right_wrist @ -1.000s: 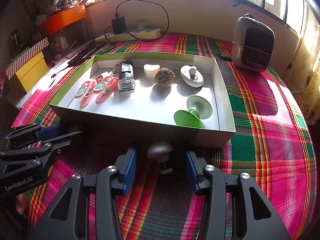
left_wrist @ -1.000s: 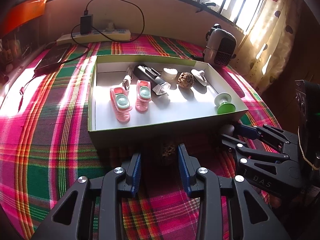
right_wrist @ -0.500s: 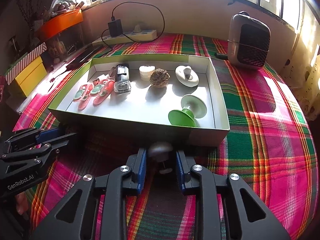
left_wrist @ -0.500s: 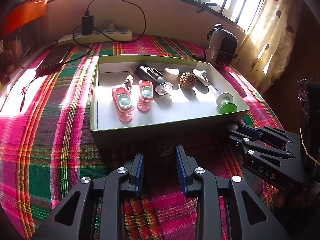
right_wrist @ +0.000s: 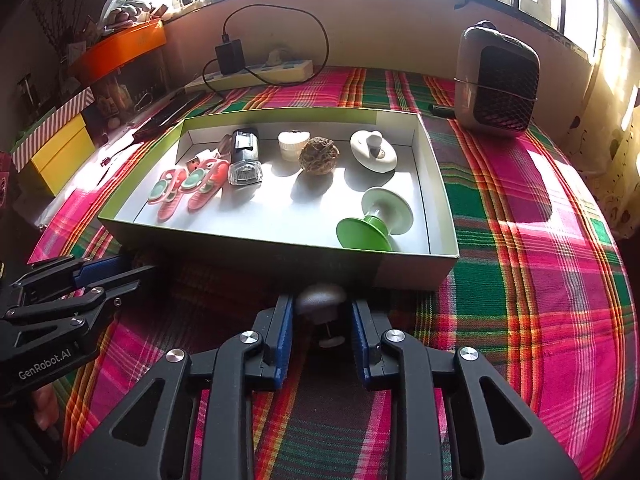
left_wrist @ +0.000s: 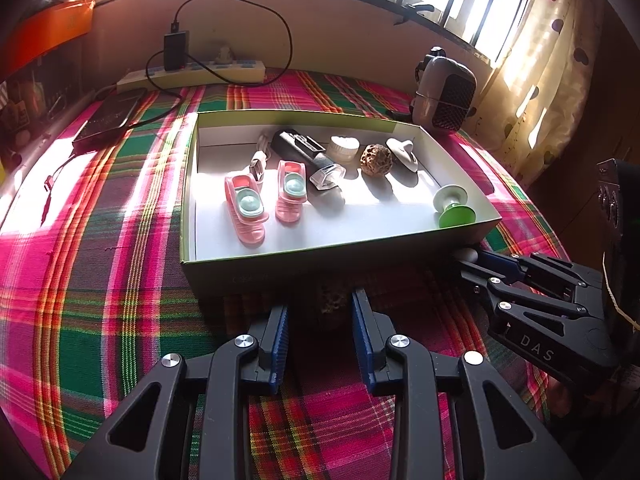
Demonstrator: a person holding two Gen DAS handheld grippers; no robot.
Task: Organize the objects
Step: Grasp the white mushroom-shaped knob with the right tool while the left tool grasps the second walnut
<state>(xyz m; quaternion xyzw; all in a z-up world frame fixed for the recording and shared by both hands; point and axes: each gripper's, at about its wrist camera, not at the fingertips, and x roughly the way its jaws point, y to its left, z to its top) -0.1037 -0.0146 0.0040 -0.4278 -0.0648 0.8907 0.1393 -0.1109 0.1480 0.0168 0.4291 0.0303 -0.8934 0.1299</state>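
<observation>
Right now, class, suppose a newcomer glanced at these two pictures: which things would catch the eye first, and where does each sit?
The bright pink-and-green plaid cloth covers the whole table. On it sits an open box holding a neat row of small things, a green spool nearest its front right corner. Just before the box, the right gripper is closed on a small white knob-shaped piece, and the left gripper brackets a dark, rough lump.
</observation>
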